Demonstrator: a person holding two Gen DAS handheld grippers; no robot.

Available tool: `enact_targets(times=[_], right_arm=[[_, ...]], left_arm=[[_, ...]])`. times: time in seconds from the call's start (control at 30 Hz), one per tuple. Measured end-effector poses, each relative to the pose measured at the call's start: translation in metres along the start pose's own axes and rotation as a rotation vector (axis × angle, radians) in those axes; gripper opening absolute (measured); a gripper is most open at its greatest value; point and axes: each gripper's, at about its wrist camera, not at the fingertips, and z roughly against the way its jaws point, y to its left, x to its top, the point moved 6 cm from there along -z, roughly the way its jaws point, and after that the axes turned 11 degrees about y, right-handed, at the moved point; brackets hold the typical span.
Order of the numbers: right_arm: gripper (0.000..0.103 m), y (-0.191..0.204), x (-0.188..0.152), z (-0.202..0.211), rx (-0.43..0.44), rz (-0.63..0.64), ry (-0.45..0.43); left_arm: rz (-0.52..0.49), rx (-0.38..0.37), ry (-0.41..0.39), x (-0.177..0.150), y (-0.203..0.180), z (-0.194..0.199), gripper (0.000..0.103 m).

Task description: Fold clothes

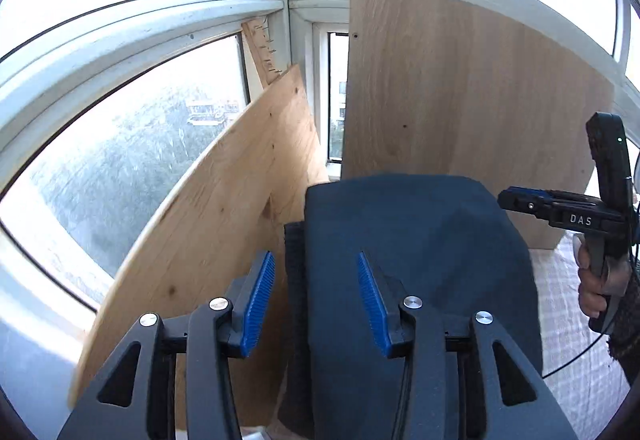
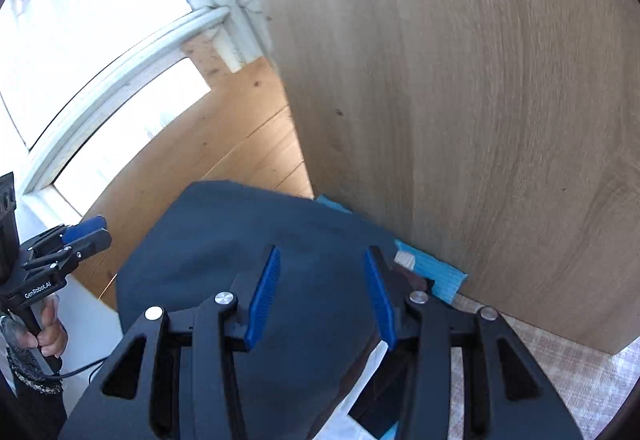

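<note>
Folded dark garment lies under two spread grippers, near the wooden boards

The dark navy garment (image 1: 420, 260) lies folded on the bench (image 1: 576, 352), which has a pale checked cover, with its far edge just before the tall wooden board (image 1: 472, 88); the leaning plywood sheet (image 1: 224, 224) stands to its left. The left gripper (image 1: 316, 300) hovers above the garment's left edge, its blue pads apart and nothing between them. The right gripper (image 2: 320, 296) hangs over the garment's right part, its pads also spread and empty. Beside the garment on the right lies a light blue cloth (image 2: 436, 272), against the board. A hand (image 1: 596, 292) holds the right gripper's handle at the far right
</note>
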Motion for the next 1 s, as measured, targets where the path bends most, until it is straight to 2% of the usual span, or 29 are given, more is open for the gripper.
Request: enact_targets(times=[0.07,0.1,0.17,0.23,0.27,0.37,0.4,0.47,0.53,0.63,0.7,0.83,0.93,1.0], right_arm=[[0.043,0.026,-0.02,0.006,0.019,0.084,0.019],[0.043,0.035,-0.031,0.001,0.005,0.118,0.04],[0.043,0.046,-0.047,-0.014,-0.044,0.162,0.088],[0.043,0.056,-0.064,-0.026,-0.094,0.207,0.13],[0.043,0.057,-0.07,-0.022,-0.122,0.232,0.128],[0.043,0.056,-0.088,0.001,-0.193,0.271,0.109],[0.044,0.054,-0.093,0.013,-0.198,0.261,0.095],[0.05,0.054,-0.103,0.038,-0.143,0.212,0.054],[0.05,0.059,-0.113,0.049,-0.123,0.199,0.031],[0.05,0.073,-0.128,0.05,-0.127,0.214,0.017],[0.05,0.08,-0.141,0.032,-0.16,0.232,0.049],[0.05,0.081,-0.182,0.004,-0.212,0.235,0.176],[0.05,0.069,-0.219,0.026,-0.197,0.202,0.218],[0.051,0.055,-0.241,0.049,-0.198,0.158,0.214]], left_arm=[[0.002,-0.049,0.016,-0.028,-0.003,0.0,0.042],[0.002,-0.047,0.034,-0.039,-0.004,-0.006,0.042],[0.016,0.012,0.092,-0.056,-0.002,-0.028,0.044],[0.078,0.092,0.153,-0.073,0.012,-0.049,0.045],[0.11,0.131,0.155,-0.081,0.018,-0.049,0.045],[0.149,0.265,0.092,-0.097,0.025,-0.022,0.043],[0.161,0.276,0.071,-0.103,0.024,-0.011,0.044],[0.201,0.203,0.04,-0.115,0.017,0.008,0.046],[0.226,0.125,0.022,-0.123,0.005,0.02,0.047],[0.159,0.054,0.014,-0.121,-0.032,0.016,0.048],[0.105,0.008,0.022,-0.119,-0.057,0.006,0.049],[0.075,0.042,0.109,-0.123,-0.08,-0.035,0.051],[0.128,0.028,0.171,-0.149,-0.088,-0.035,0.052],[0.13,0.029,0.169,-0.167,-0.099,-0.02,0.055]])
